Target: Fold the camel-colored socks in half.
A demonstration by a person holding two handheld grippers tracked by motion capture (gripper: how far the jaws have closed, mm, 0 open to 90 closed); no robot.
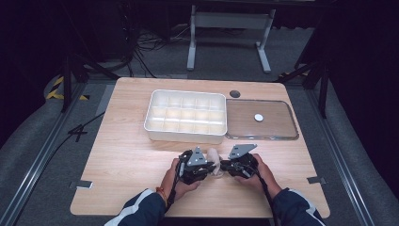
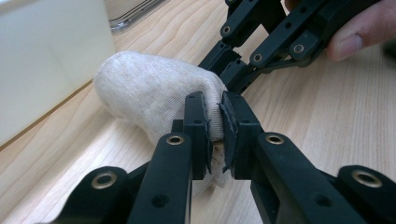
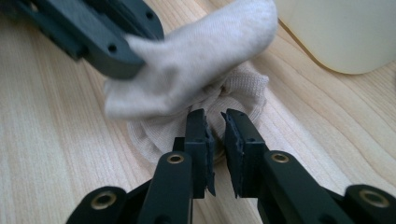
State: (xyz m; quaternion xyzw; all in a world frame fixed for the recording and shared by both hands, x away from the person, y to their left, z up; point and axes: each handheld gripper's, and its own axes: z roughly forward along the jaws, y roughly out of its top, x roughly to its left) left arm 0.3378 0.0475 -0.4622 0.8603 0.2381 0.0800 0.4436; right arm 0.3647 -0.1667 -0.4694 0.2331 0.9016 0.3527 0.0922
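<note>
My left fingers [image 2: 214,122] are pinched shut on a fold of the cream sock [image 2: 154,88]; the fabric between the pads hides how much I have. My right fingers [image 3: 217,140] stand a narrow gap apart at the sock's ribbed cuff [image 3: 243,91], and whether the pads press it I cannot tell. The sock lies between both fingers on the pale wooden desk [image 1: 122,155], its underside out of sight. Beyond my fingers stands a white compartment box [image 1: 186,116], beside it a clear lid [image 1: 282,117]. The room around is dark.
</note>
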